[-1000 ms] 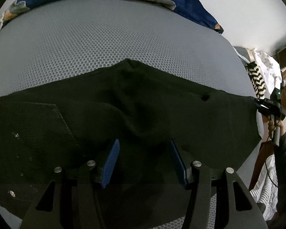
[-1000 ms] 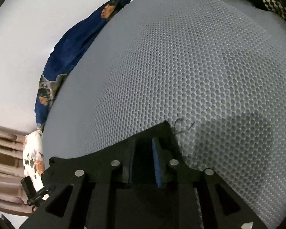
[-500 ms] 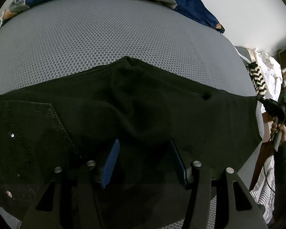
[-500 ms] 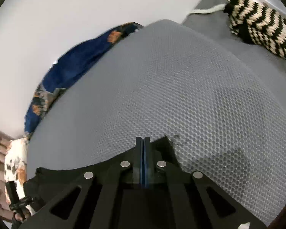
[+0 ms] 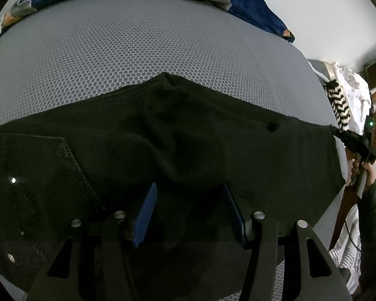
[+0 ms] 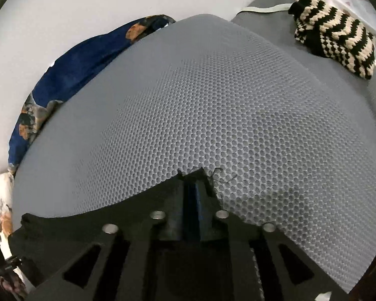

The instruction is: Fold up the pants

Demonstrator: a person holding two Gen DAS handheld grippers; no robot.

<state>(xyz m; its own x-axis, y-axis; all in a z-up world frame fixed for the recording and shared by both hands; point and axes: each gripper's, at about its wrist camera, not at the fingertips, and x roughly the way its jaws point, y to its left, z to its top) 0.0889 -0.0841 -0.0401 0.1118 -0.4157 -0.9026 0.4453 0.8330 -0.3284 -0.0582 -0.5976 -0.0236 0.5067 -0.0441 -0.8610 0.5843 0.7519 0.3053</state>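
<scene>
The black pants [image 5: 188, 150] lay spread across the grey honeycomb-mesh mattress [image 5: 143, 50], filling the lower half of the left wrist view from nine o'clock to three o'clock, with a rear pocket [image 5: 37, 170] at about eight o'clock. The left gripper [image 5: 190, 208] hovered over the crotch area with its jaws about half apart; dark cloth lay between them, but whether the blue pads [image 5: 146, 215] pressed on it could not be told.

In the right wrist view, the right gripper [image 6: 192, 195] sat at six o'clock on a frayed hem corner of the pants [image 6: 127, 208], its jaws opening by a narrow gap, and black cloth appeared to lie between them.

The step in hand looked like securing the leg end before the first fold. Next, the right gripper would probably need a firm pinch on that hem, then carry it over towards the waistband while the left held the middle flat.

A zigzag knit piece [image 6: 333, 42] lay at two o'clock.
</scene>
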